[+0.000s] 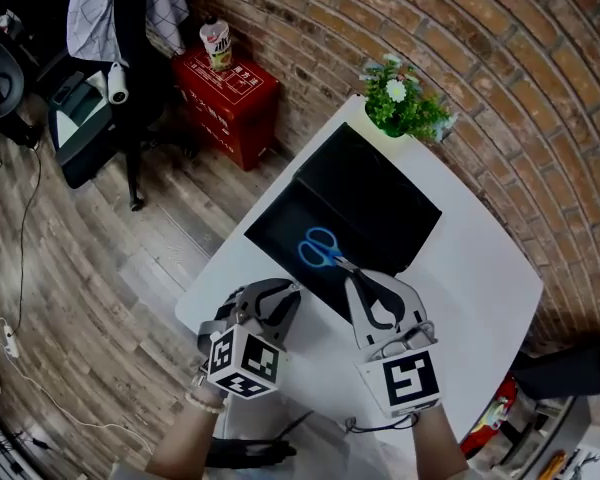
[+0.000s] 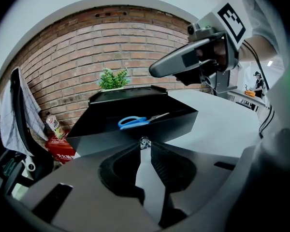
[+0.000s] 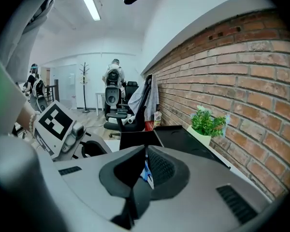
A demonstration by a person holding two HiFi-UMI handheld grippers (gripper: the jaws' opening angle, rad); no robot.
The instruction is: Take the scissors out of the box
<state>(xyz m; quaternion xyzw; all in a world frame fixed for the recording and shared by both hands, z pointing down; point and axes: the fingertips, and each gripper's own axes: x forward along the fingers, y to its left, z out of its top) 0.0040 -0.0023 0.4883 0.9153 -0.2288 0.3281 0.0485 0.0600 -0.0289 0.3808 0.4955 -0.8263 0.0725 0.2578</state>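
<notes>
Two hand-held grippers are over a white table (image 1: pixel 485 288), both at the near side of an open black rectangular box (image 1: pixel 278 230).

1. Task item: a pair of blue-handled scissors (image 1: pixel 322 249) lies flat on the floor of the box, handles toward the far side and blades toward the near right wall. Nothing grips it.
2. Left gripper (image 1: pixel 291 293): it is just outside the box's near wall, low over the table. In the left gripper view its jaws are drawn together at the tips (image 2: pixel 144 144) with only a thin slit behind them, and they hold nothing.
3. Right gripper (image 1: pixel 350 272): its tips are over the box's near right edge, above the blade end of the scissors. The left gripper view shows it raised clear above the box (image 2: pixel 152 71). Its own view shows the jaws pressed close at the tips (image 3: pixel 146 149), empty, with a sliver of blue handle seen through the slit.
4. Surroundings: the box's black lid (image 1: pixel 372 194) lies against its far side. A small green potted plant (image 1: pixel 406 110) stands beyond the lid by the brick wall. A red cabinet (image 1: pixel 226 104) stands on the floor, left of the box.
</notes>
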